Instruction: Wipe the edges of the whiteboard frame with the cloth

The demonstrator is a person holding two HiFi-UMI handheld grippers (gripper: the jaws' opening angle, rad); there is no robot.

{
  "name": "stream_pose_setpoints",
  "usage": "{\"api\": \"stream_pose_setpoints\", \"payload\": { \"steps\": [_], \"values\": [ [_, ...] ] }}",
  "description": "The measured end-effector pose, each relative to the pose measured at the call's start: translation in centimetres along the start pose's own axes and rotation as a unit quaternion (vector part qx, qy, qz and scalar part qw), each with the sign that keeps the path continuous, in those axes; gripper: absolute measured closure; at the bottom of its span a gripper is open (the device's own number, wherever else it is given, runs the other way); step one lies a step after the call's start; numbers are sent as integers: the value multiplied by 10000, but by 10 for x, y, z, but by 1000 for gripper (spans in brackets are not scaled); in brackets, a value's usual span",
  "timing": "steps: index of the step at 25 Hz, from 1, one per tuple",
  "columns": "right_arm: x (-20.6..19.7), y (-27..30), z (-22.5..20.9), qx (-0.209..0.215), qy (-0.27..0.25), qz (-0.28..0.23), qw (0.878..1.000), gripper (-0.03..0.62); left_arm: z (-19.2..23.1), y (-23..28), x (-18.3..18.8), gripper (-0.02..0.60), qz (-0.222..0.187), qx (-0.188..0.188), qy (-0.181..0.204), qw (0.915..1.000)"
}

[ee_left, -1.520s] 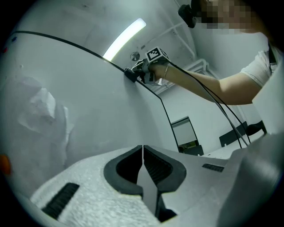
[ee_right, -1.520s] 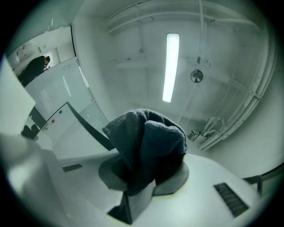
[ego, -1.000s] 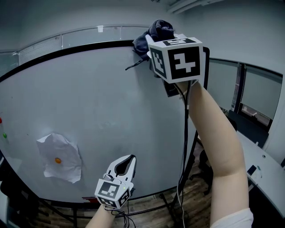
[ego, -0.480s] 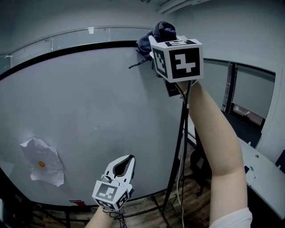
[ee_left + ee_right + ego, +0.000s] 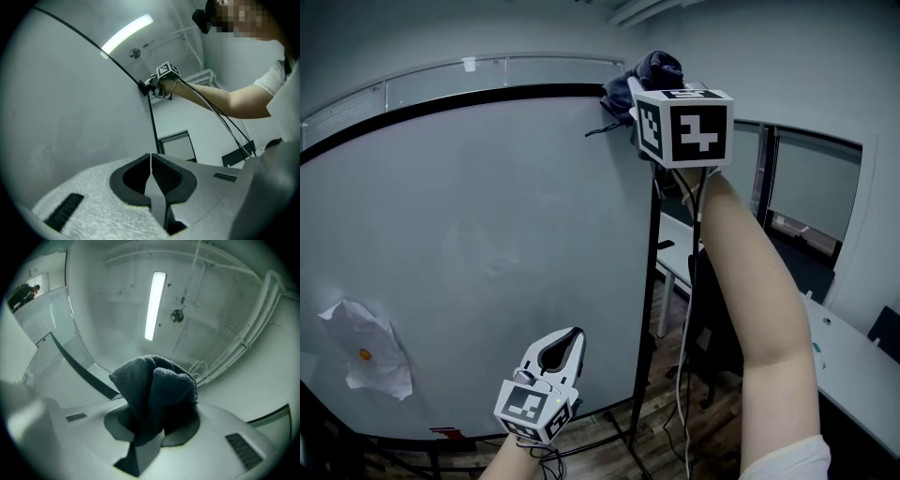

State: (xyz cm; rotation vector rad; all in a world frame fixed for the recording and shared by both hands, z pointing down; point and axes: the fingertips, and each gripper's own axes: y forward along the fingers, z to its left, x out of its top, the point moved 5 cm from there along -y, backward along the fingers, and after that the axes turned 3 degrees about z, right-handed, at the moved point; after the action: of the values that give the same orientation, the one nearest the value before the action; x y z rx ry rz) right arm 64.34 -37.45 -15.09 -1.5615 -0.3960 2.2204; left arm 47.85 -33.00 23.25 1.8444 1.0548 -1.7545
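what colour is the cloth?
The cloth is dark blue-grey; it shows best in the right gripper view.

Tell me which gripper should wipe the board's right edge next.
Right. The right gripper holds the cloth at the top right corner of the frame. The left gripper is shut, empty and low near the board's bottom.
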Motion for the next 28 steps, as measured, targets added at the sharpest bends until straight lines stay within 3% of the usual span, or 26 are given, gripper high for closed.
{"api": "stream_pose_setpoints", "payload": {
  "steps": [8,14,23,28],
  "values": [
    [-18,-4,-25,-253,12,55,9997,517,-12,17,-17,557,87,-111,-288,9995],
    [-21,-7,-28,-226,-68,215,9995,517,-17,19,-33,557,247,-98,-360,9990],
    [-57,-20,-31,-235,295,400,9985,517,-21,11,-49,557,449,-62,-431,9980],
    [-75,-29,-18,-182,133,450,9987,517,-24,6,-59,557,522,-23,-472,9975]
  ]
}}
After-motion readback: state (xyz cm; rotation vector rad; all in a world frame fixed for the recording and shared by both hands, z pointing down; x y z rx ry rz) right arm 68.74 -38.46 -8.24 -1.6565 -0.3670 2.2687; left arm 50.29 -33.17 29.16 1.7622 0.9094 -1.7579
